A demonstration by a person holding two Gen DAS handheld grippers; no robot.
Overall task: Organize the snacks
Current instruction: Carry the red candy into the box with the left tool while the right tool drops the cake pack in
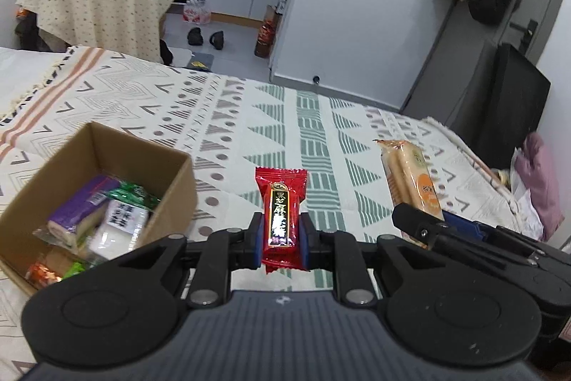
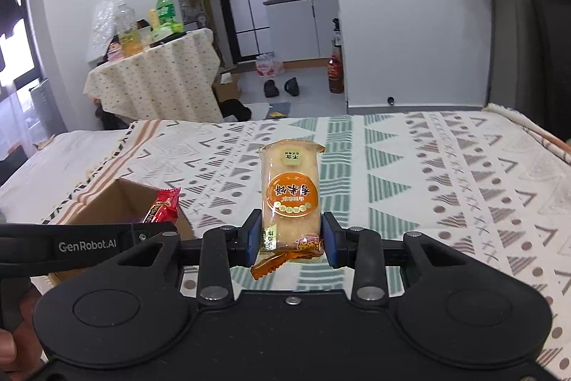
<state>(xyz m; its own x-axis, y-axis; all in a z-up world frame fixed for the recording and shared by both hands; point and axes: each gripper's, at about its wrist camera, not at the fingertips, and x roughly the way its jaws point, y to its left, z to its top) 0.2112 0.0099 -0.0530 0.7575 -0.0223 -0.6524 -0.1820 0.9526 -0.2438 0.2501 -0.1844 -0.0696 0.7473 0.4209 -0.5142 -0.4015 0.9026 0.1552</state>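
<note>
Closest to the lens in the left wrist view: left hand-held gripper [image 1: 281, 238], blue pads pinched on a red candy bar pack [image 1: 282, 215], wrapper standing upright w/ its bottom crimp poking out below the pads. It's up in the air over the bed [image 1: 249, 116], just right of the cardboard box [image 1: 107, 145].

Right hand-held gripper [image 2: 292, 238] is clamped on an orange rice cracker pack [image 2: 291, 191], also upright, held near its lower end, well clear of the blanket.

Handling-wise, imo both are super light. Red one is glossy foil-ish film, so slippery, but the bar inside looks firm enough to take a squeeze across the middle. Cracker pack is the touchy one: thin clear film, puffed crackers inside prob crack if you clamp hard, so grab the flat sides gently, not the crimped ends, which just fold.

Box is plain corrugated, open top, already has a few packs inside (purple one, green, white). Bed cover is a woven throw w/ triangle/stripe print, soft and a bit saggy, so the box might tip if bumped. Prob next: drop both in the box.
</note>
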